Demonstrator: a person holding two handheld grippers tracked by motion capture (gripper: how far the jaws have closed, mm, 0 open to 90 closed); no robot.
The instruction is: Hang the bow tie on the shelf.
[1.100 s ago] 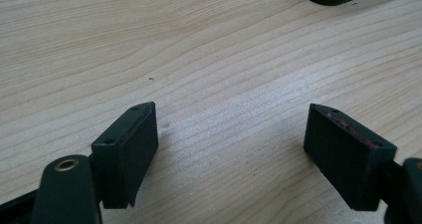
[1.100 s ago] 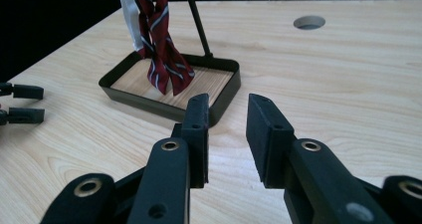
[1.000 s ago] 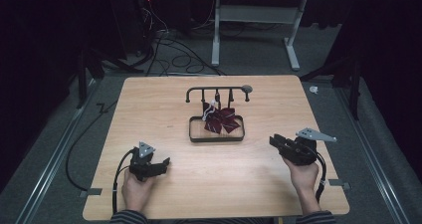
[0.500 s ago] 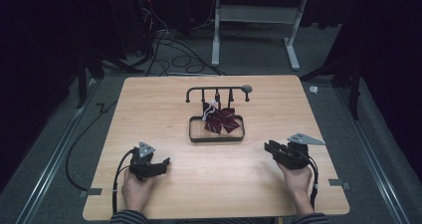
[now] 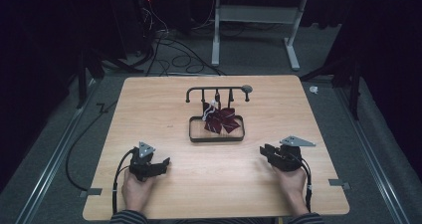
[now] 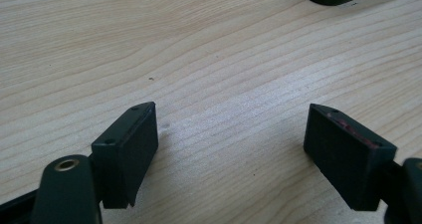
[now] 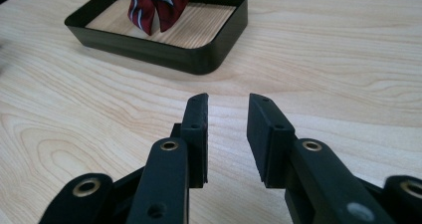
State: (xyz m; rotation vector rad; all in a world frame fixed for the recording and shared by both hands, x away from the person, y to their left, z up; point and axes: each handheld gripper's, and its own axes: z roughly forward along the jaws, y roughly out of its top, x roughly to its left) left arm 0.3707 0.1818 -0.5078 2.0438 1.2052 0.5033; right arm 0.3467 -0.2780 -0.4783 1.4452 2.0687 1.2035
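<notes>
High view: wooden table (image 5: 164, 194), two hand-held grippers rested at its near edge, one black tray (image 5: 217, 137) at centre with a black hook rack (image 5: 217, 90) just behind it. A dark red striped cloth (image 5: 221, 120), possibly a tie or bow, is seen hanging from the rack into the tray; the exact attachment is too small to be told.

Left gripper (image 5: 158, 165): near left, jaws set wide apart, nothing between them, bare wood beneath in the left gripper view (image 6: 229, 129).

Right gripper (image 5: 267, 152): near right, pointed toward the tray; jaws parted by a narrow gap in the right gripper view (image 7: 228, 134), nothing held.

Step in hand, as judged: the start position, no reach yet made; the cloth is untouched and well apart from both grippers.

Next move, as judged: a forward reach by the right gripper over the near wall of the tray, jaws lined up on a fold of cloth.

Obstructions: the tray wall and the rack's hooks and rail are to be cleared. Open table lies between. Cables and a desk frame are noted on the floor beyond.
</notes>
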